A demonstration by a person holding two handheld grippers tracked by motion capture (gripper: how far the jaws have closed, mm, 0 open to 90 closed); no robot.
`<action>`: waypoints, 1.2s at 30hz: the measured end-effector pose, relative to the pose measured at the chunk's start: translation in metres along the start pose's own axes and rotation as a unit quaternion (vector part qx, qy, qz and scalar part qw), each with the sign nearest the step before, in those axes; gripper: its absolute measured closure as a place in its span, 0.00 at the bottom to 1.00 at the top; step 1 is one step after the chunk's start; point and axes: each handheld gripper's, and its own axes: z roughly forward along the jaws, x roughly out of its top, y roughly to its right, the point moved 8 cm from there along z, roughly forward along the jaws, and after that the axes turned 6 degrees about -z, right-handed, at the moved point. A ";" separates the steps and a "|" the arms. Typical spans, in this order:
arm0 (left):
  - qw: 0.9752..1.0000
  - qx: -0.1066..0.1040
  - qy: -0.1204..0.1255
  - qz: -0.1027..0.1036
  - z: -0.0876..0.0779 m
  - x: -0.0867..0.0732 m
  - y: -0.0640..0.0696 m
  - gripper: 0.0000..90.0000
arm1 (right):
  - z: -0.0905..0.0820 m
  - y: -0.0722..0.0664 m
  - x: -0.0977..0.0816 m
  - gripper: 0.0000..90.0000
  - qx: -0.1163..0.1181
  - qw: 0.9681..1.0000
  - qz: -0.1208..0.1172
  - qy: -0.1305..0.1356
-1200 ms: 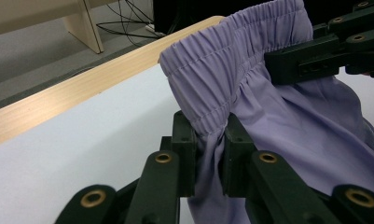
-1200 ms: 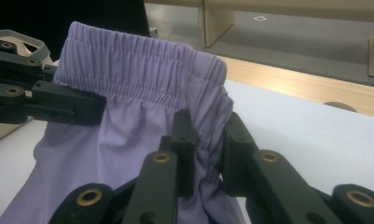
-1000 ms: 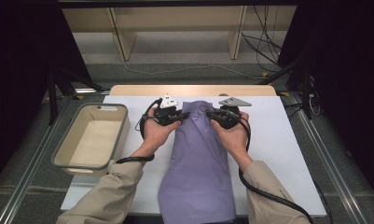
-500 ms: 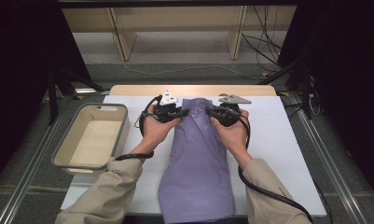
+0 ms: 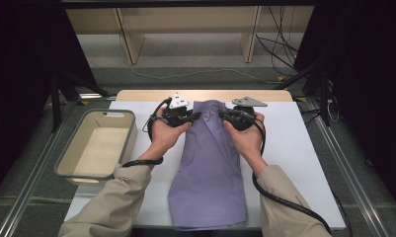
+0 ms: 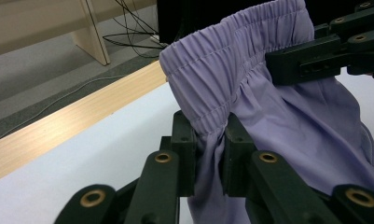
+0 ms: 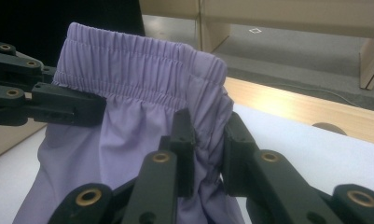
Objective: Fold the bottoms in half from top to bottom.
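A pair of lilac trousers with an elastic waistband lies lengthwise on the white table, waistband at the far end and lifted off the surface. My left gripper is shut on the waistband's left side; the left gripper view has the gathered cloth pinched between its pads. My right gripper is shut on the waistband's right side, with the cloth squeezed between its pads. The two grippers face each other a short way apart.
A beige rectangular bin stands off the table's left side. A wooden strip borders the table's far edge, with shelving legs and cables on the floor beyond. Bare white table lies to the right of the trousers.
Both grippers have kept their grip on the waistband and stayed in place. The trousers' near end has slid slightly away from the front edge.
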 end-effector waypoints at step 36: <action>1.000 0.008 0.020 0.008 0.000 0.019 -0.005 0.87 | 0.000 0.006 0.019 0.87 -0.011 1.000 -0.009 0.019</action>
